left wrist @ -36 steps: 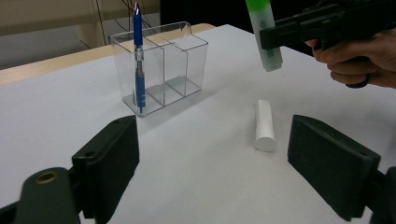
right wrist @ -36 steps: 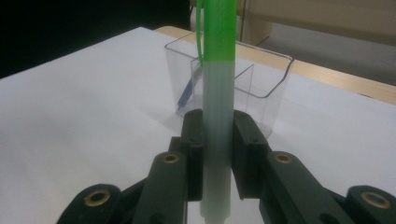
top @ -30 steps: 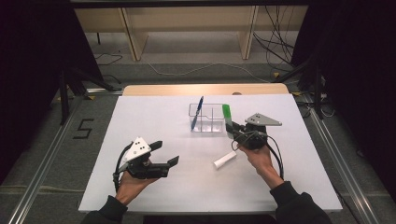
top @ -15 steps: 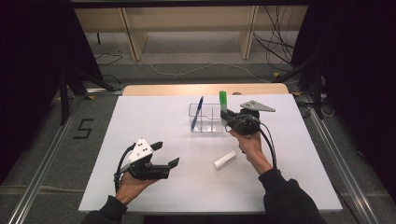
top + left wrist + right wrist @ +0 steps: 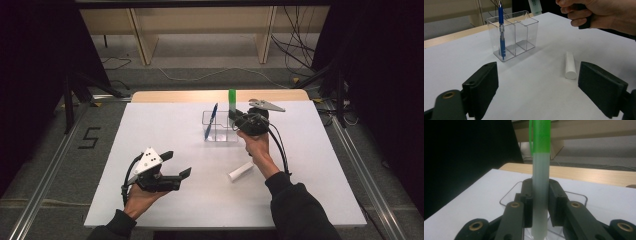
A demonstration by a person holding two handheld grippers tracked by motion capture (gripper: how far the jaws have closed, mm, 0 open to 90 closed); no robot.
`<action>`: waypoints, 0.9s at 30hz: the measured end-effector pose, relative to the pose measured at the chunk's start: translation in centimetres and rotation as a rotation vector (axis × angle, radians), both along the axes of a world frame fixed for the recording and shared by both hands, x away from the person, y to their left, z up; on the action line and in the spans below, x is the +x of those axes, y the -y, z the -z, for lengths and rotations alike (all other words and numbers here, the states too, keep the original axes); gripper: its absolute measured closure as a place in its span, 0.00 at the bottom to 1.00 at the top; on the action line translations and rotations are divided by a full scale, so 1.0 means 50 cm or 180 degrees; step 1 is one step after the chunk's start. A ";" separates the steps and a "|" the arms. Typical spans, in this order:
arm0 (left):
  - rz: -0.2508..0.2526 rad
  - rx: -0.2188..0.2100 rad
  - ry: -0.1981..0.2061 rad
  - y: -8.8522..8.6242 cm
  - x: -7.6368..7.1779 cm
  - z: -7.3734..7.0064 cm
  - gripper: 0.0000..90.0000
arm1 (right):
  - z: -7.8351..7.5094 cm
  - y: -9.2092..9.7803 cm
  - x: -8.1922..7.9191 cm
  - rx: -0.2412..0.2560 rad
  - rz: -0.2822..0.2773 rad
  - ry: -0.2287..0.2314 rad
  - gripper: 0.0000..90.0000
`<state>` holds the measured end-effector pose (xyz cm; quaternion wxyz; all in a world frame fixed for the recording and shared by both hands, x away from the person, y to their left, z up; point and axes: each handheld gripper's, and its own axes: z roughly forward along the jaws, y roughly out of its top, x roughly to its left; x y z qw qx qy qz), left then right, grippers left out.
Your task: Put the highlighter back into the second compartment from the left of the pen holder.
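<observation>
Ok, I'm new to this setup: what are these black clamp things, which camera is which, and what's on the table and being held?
There is no robot here: a person holds a hand-operated two-jaw gripper in each hand. The high view looks down from above the person's side of the white table. The other two views come from cameras riding on the grippers, looking along their black jaws.

The left gripper hovers open near the table's front, holding nothing. The right gripper is shut on a green-capped marker, held upright over the clear organizer; which compartment it is over I can't tell.

A blue pen stands in the organizer's end compartment. A white cylinder lies on the table, untouched.
</observation>
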<state>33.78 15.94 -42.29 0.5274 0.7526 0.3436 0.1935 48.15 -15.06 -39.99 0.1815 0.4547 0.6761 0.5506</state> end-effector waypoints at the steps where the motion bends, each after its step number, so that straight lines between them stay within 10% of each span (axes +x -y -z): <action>1: 0.0000 -0.0003 -0.0004 0.000 0.000 0.000 0.18 | -0.001 -0.003 0.003 0.0003 0.0007 0.0005 0.86; 27: 0.0026 -0.0009 -0.0005 0.000 0.000 0.000 0.18 | 0.025 -0.073 0.046 -0.0192 0.0223 -0.0002 0.86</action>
